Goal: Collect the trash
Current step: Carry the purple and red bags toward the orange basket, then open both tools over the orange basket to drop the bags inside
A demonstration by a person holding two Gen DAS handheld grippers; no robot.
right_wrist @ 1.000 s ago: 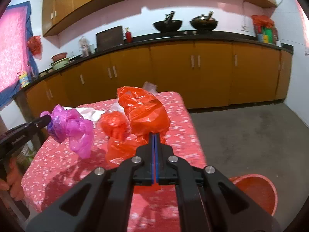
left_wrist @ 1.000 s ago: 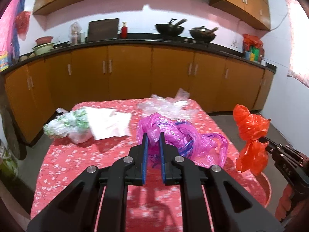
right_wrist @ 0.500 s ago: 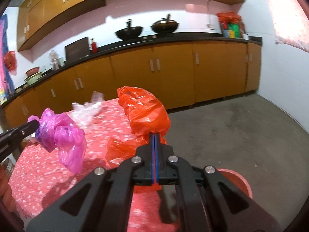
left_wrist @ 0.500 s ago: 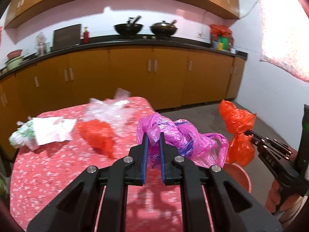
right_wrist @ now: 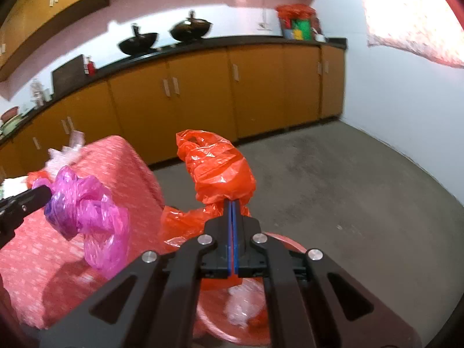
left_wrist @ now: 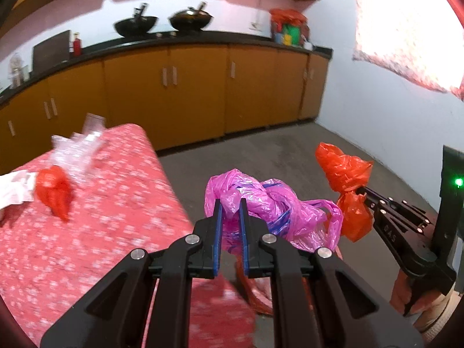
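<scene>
A crumpled pink plastic bag with blue streaks (left_wrist: 269,206) is pinched between the blue pads of the left gripper (left_wrist: 231,203), whose jaws stand a narrow way apart with the film bunched between them; it hangs in the air just ahead of the fingertips, off the edge of the table. To that gripper's right, a crinkled orange-red plastic bag (right_wrist: 217,171) is clamped in the right gripper (right_wrist: 233,203), its jaws pressed almost fully together on a thin fold, the rest billowing above and spilling below the fingertips.

Beneath the right gripper sits a round red plastic tub (right_wrist: 287,242) on the grey floor; pale clear film and something red lie in it, but the gripper's black body covers most of it and the contents are blurred.

Left of both grippers is the table with a red flowered cloth (left_wrist: 116,203), carrying a small crumpled red bag (left_wrist: 53,191), a heap of clear plastic wrap (left_wrist: 76,150) and a white sheet (left_wrist: 14,187) cut off at the frame's edge, all smeared by motion.
</scene>
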